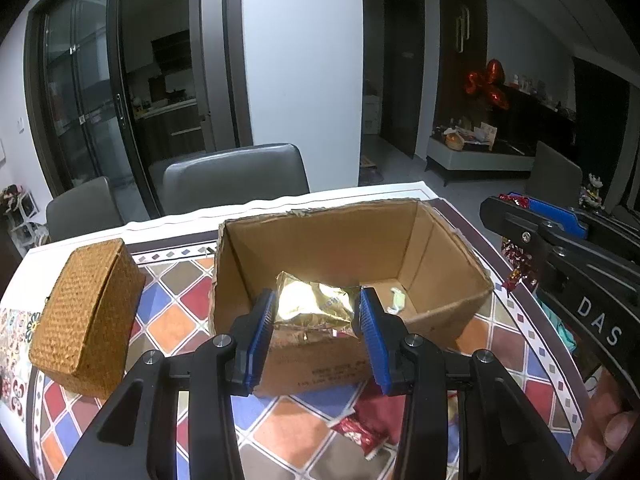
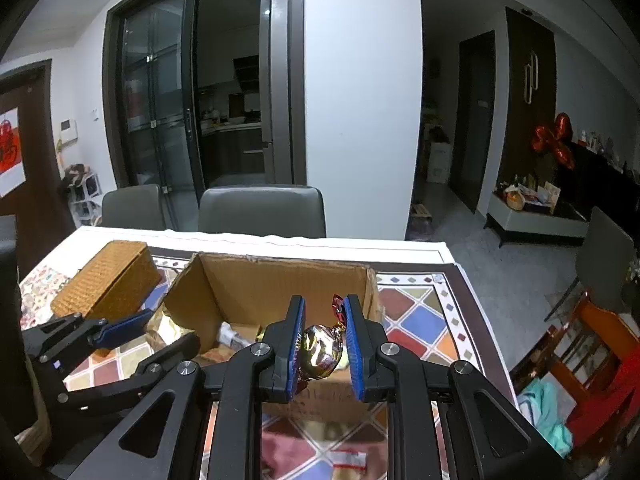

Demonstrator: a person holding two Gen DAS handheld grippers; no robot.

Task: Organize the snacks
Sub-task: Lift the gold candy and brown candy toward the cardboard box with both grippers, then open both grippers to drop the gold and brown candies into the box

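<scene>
Left wrist: my left gripper is clamped partway on a gold foil packet, pads pressing both sides, held over the near wall of the cardboard box. A small pale item already lies on the box floor. Red wrapped snacks lie loose on the tiled tablecloth below me. Woven box just left of the cardboard, lid on.

Right wrist: right gripper is closed nearly all the way on a round foil candy, just above the box's near edge. One more packet lies on the cloth beneath.

My read: early stage, with two snacks ready to drop and several left.
</scene>
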